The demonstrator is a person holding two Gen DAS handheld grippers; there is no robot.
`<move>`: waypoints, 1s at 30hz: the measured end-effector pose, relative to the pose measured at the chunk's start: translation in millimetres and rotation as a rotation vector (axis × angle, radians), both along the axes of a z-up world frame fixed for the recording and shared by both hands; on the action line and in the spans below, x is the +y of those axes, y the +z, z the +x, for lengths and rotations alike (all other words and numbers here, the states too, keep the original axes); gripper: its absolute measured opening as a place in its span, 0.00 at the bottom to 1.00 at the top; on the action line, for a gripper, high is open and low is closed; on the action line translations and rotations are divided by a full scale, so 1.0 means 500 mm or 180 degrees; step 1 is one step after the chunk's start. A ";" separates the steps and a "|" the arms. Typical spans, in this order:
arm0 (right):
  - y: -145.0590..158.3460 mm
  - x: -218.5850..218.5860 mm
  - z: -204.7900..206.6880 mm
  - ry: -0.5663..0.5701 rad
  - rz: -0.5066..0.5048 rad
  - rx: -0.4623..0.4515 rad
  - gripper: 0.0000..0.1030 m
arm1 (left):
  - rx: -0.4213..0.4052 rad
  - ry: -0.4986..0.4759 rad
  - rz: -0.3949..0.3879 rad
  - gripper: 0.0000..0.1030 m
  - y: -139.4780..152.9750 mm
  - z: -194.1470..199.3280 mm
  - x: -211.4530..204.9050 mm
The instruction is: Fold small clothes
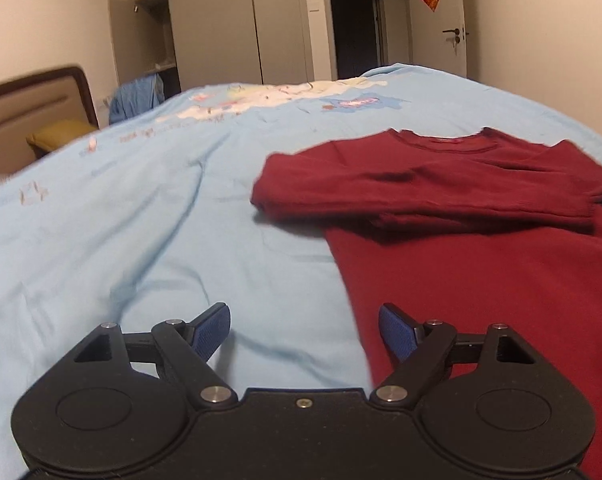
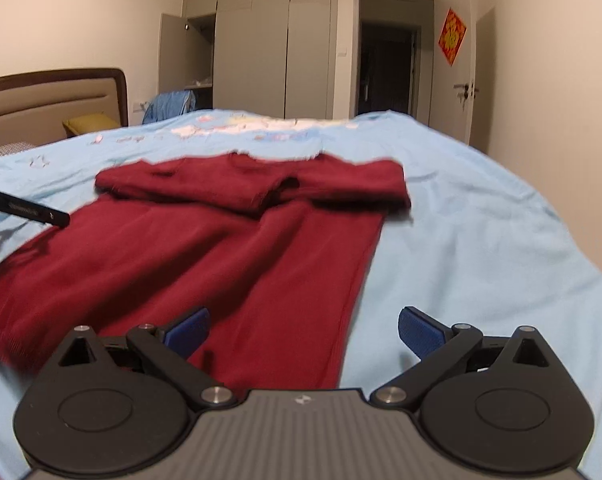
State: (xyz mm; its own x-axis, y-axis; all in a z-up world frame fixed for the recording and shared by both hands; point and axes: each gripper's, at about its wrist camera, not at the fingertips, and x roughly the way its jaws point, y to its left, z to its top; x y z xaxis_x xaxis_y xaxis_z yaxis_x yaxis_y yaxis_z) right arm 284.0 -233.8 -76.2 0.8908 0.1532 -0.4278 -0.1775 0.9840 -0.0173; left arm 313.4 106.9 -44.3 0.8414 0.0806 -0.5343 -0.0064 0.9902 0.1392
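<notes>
Red sweater [image 1: 481, 264] lies flat on the bed [image 1: 141, 220], both sleeves folded across the chest; fills the right half of the left wrist frame and centre-left of the right wrist frame [image 2: 189, 264].

Left tongs [image 1: 305, 332]: jaws wide apart, holding nothing. Blue pads [image 1: 211, 332] hover above the sheet; the right-hand pad sits over the sweater's left edge near the hem. Contact with the fabric: cannot tell.

Right tongs [image 2: 303, 334]: jaws wide apart, nothing held. Left-hand pad [image 2: 187, 330] sits over the lower body of the sweater, right-hand pad over bare sheet, so the garment's right edge runs between them.

In the right wrist frame, a black bar [image 2: 29, 210] of the other tool pokes in at mid left, over the sweater's left edge, with a sliver of a hand at the frame border.

Outward: light blue bedcover with a pale printed patch [image 1: 261, 100] towards the far side. Brown padded headboard [image 1: 33, 108] and a yellow pillow [image 1: 57, 136] at upper left. Blue cloth [image 2: 169, 106] heaped by the open wardrobe [image 2: 257, 40] at top centre. Dark doorway [image 2: 385, 68] right of it, then a white door with a red decoration [image 2: 452, 36] at upper right. Both frames show motion blur.
</notes>
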 end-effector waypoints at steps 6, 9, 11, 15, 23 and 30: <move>0.035 0.019 0.130 0.0031 0.0055 -0.0154 1.00 | -0.0157 -0.0015 0.0327 0.82 0.002 0.120 0.013; 0.049 0.041 0.196 0.0072 0.0001 -0.0229 1.00 | -0.0144 0.0068 0.0439 0.82 -0.004 0.157 0.029; 0.059 0.056 0.240 0.0160 -0.0015 -0.0272 1.00 | -0.0128 0.0090 0.0474 0.82 -0.009 0.170 0.042; 0.073 0.092 0.316 0.0296 -0.0055 -0.0390 1.00 | -0.0232 0.0089 0.0449 0.82 -0.007 0.176 0.054; 0.032 0.139 0.393 0.0275 -0.0110 -0.0169 1.00 | -0.0643 0.0069 0.0432 0.79 0.015 0.179 0.054; 0.004 0.138 0.391 0.0272 -0.0122 -0.0032 1.00 | -0.0595 -0.0033 0.0480 0.33 0.011 0.194 0.047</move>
